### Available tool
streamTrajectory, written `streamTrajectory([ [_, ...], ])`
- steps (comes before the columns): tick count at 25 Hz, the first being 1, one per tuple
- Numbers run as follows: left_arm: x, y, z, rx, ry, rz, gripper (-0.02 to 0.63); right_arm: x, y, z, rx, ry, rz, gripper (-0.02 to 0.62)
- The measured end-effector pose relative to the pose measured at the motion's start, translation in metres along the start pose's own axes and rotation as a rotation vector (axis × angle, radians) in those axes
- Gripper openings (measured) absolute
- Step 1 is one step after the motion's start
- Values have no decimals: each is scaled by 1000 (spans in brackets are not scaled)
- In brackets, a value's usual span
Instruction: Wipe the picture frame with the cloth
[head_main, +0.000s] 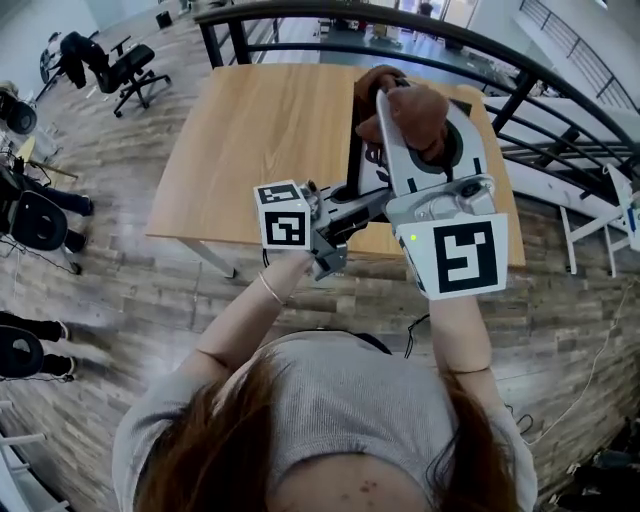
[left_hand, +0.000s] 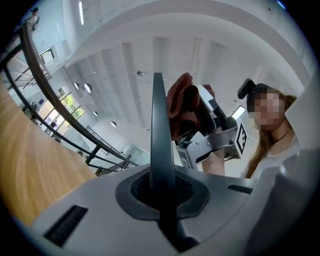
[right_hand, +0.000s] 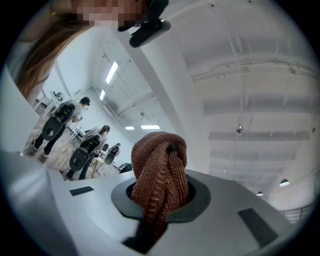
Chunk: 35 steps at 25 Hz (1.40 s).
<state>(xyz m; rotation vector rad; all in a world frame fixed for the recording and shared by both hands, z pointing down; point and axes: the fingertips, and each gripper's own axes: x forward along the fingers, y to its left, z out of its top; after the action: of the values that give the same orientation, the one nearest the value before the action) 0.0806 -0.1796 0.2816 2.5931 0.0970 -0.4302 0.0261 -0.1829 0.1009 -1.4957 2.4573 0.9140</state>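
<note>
In the head view both grippers are raised in front of the person, above the table. My left gripper (head_main: 360, 200) is shut on the thin black edge of the picture frame (head_main: 353, 150), which stands upright between the two grippers. In the left gripper view that dark frame edge (left_hand: 160, 145) rises straight out of the jaws. My right gripper (head_main: 405, 122) is shut on a bunched brown cloth (head_main: 412, 108), held against the frame's upper part. The cloth (right_hand: 160, 167) fills the jaws in the right gripper view. Most of the frame's face is hidden behind the right gripper.
A light wooden table (head_main: 260, 130) lies below the grippers. A black curved railing (head_main: 520, 90) runs behind it. An office chair (head_main: 125, 70) stands at the far left, and people on chairs (right_hand: 75, 145) sit in the background of the right gripper view.
</note>
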Motion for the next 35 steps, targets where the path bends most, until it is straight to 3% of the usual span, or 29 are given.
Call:
streamTrajectory([
  [4,5,-21,3,72,-5,-28,17,7,13,-18,-215,125,15,46],
  [8,5,-26,3,99,4,-18,17,0,16,-28,-271,187,21,46],
  [18,-8,-19,7,84,-11,17,17,-8,47,-56,-251,282,73,46],
  [35,-29,13,21,106,-34,101,17,-20,84,-96,-131,397,196,46],
])
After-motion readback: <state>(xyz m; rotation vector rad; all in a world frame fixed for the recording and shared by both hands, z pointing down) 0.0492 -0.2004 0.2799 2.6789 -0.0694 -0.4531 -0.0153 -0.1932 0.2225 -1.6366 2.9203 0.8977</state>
